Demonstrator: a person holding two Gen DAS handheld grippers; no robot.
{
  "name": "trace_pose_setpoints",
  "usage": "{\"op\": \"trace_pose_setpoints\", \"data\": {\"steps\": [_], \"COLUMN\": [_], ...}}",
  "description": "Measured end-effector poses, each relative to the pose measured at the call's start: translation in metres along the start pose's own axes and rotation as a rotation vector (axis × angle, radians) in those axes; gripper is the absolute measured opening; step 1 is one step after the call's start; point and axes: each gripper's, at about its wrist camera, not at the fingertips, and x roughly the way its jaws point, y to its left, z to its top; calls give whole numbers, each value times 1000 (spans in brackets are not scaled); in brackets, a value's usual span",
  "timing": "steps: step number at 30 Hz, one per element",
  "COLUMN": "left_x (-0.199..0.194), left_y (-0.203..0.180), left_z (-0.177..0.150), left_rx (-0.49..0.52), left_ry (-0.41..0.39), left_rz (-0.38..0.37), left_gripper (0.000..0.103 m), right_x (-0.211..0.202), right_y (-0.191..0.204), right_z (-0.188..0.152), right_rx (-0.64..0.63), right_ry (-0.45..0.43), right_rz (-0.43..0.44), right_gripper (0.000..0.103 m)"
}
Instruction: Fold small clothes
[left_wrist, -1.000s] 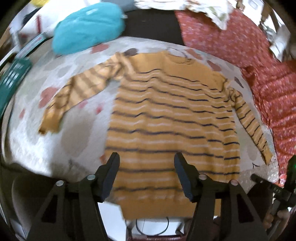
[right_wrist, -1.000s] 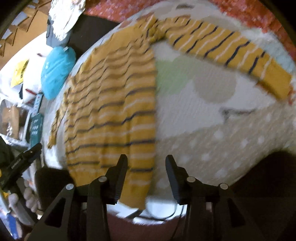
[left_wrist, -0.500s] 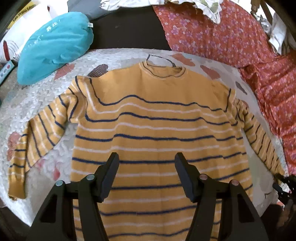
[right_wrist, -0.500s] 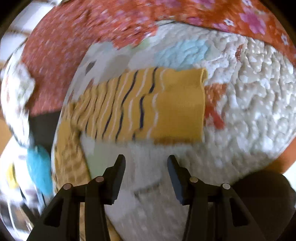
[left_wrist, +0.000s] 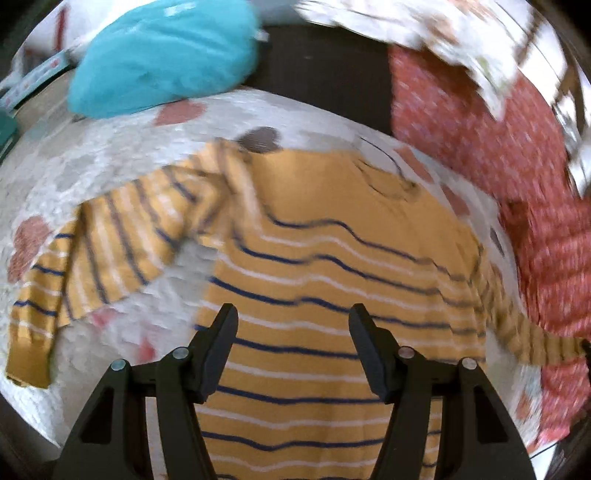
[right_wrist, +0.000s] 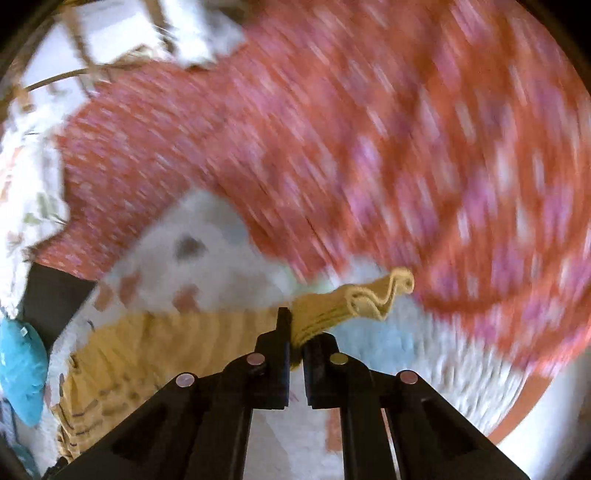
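My right tool (right_wrist: 295, 334) has just closed on the cuff end of the right sleeve (right_wrist: 354, 302); half a second ago its jaws stood apart above that sleeve, which lay flat on the quilt. Now they are pinched nearly together, with the bunched ribbed cuff sticking out past the tips and lifted clear of the quilt. I take that to mean the first fold is starting: the sleeve is in hand and ready to be carried in across the body.

My left tool (left_wrist: 291, 317) holds nothing. Its jaws stand wide apart, hovering over the lower middle of the mustard-yellow knitted sweater with thin navy and white stripes (left_wrist: 332, 266), just as they did a moment ago, though that view has swung a little and blurred.

The sweater lies face up, spread out on the white quilted bedcover with pink and grey patches (left_wrist: 122, 147), its neckline (left_wrist: 388, 181) at the far end. The body is fairly flat, with slight waves in the stripes. The left sleeve (left_wrist: 99, 251) reaches out and bends down toward me, untouched. A turquoise cushion (left_wrist: 162, 51) sits beyond the left shoulder, and a red floral cloth (left_wrist: 498, 147) lies along the right side, near the sleeve I have lifted.
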Motion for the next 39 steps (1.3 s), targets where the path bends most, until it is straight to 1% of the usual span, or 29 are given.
{"op": "trace_pose_setpoints", "data": {"steps": [2, 4, 6, 8, 10, 11, 13, 14, 16, 17, 19, 21, 24, 26, 29, 31, 32, 33, 34, 36, 39], "left_x": [-4, -9, -13, -18, -21, -22, -21, -20, -19, -18, -17, -17, -14, -14, -14, -15, -17, -19, -22, -34, -66], "left_y": [24, 48, 68, 86, 101, 107, 116, 118, 121, 122, 125, 129, 136, 139, 141, 144, 147, 151, 157, 177, 219], "left_z": [8, 15, 21, 24, 27, 28, 29, 30, 31, 32, 35, 36, 38, 39, 41, 41, 41, 41, 41, 41, 32], "left_rx": [-83, -168, -238, -298, -342, -360, -389, -395, -405, -406, -415, -426, -449, -465, -478, -483, -492, -501, -516, -564, -672], "left_ry": [-1, -8, -16, -30, -41, -42, -33, -29, -22, -21, -16, -11, 2, 3, 4, 2, 0, -4, -12, -57, -155], "left_rz": [7, 8, 0, 1, 10, 13, 3, -4, -16, -17, -19, -24, -32, -33, -33, -31, -27, -22, -14, 39, 180], "left_gripper": [61, 61, 61, 61, 62, 62, 62, 62, 62, 62, 62, 62, 62, 62, 62, 62, 62, 62, 62, 62, 62], "right_x": [-16, -22, -19, -12, 0, 6, 21, 31, 44, 50, 60, 68, 76, 81, 86, 89, 87, 84, 80, 70, 44], "right_y": [37, 72, 120, 172, 218, 246, 288, 316, 351, 375, 401, 421, 437, 447, 451, 454, 453, 454, 454, 457, 469], "right_z": [20, 30, 29, 13, -9, -31, -64, -87, -123, -146, -177, -206, -230, -246, -255, -265, -270, -273, -274, -276, -283], "right_rx": [-56, -103, -170, -250, -308, -346, -385, -415, -473, -515, -562, -600, -631, -668, -701, -737, -749, -752, -751, -738, -772], "right_ry": [-57, -66, -45, 4, 59, 112, 196, 253, 316, 353, 403, 441, 472, 491, 534, 571, 595, 607, 618, 652, 662], "right_rz": [38, 94, 166, 244, 313, 365, 431, 469, 508, 528, 551, 566, 588, 589, 586, 589, 615, 636, 663, 710, 772], "right_gripper": [6, 6, 6, 6, 6, 6, 6, 6, 6, 6, 6, 6, 6, 6, 11, 23, 36, 43, 43, 43, 43]}}
